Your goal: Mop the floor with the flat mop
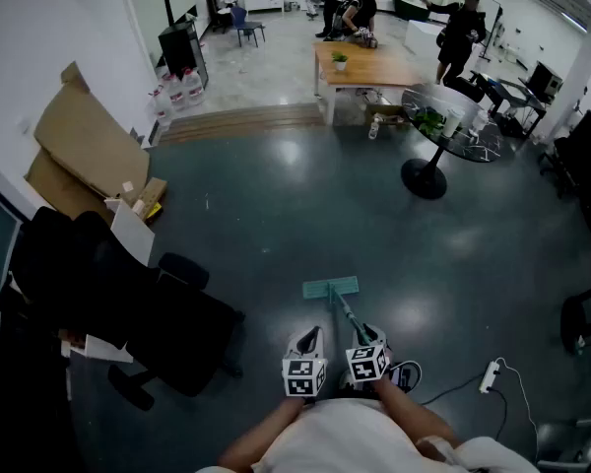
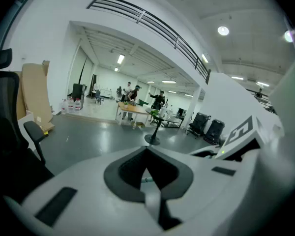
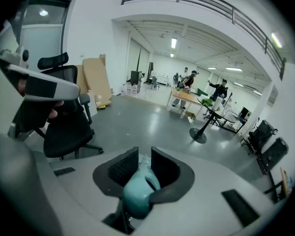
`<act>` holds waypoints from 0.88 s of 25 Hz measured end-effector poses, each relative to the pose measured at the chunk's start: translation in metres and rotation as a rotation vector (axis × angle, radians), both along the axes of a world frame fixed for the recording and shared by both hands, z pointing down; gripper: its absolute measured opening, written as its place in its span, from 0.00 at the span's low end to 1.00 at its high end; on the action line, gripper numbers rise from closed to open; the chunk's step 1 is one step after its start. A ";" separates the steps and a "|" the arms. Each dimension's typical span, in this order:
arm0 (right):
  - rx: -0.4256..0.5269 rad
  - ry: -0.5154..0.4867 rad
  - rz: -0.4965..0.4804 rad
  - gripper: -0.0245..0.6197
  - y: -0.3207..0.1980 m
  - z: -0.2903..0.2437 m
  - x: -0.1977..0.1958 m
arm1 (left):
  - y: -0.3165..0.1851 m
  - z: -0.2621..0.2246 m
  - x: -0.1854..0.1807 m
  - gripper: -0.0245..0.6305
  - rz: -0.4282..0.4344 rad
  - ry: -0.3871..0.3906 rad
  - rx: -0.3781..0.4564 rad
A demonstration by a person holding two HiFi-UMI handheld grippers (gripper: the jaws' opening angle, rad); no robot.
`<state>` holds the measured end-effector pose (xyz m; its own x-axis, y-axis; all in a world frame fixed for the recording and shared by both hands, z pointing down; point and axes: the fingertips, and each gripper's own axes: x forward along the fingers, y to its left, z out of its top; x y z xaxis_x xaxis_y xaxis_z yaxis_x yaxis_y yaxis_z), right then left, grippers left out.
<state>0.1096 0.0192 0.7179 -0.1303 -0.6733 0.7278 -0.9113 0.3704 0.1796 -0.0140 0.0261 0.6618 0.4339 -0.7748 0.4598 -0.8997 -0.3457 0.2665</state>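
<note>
The flat mop lies with its teal head (image 1: pixel 330 287) flat on the dark grey floor just ahead of me. Its thin handle (image 1: pixel 347 315) slants back to my right gripper (image 1: pixel 361 336). In the right gripper view the teal grip end of the handle (image 3: pixel 137 193) sits clamped between the dark pads of the right gripper (image 3: pixel 144 157). My left gripper (image 1: pixel 309 336) hangs beside it, to the left of the handle and apart from it. In the left gripper view the left gripper (image 2: pixel 146 154) has its pads together with nothing between them.
A black office chair (image 1: pixel 167 313) stands close on my left, with cardboard sheets (image 1: pixel 79 146) against the wall behind it. A round glass table (image 1: pixel 428 126) and a wooden table (image 1: pixel 360 65) stand ahead. A power strip with its cable (image 1: pixel 491 374) lies on the floor at right. People stand far back.
</note>
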 end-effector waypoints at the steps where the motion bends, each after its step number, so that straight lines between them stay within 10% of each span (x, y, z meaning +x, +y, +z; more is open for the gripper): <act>1: 0.002 -0.001 0.001 0.17 -0.001 0.000 -0.001 | -0.001 0.000 0.000 0.05 0.000 -0.001 0.003; 22: 0.023 0.006 0.013 0.17 0.002 0.001 -0.008 | -0.015 -0.012 -0.017 0.05 -0.004 0.009 0.047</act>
<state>0.1015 0.0216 0.7193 -0.1169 -0.6912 0.7131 -0.9148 0.3545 0.1936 -0.0307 0.0108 0.6501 0.4343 -0.7971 0.4196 -0.8989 -0.3541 0.2579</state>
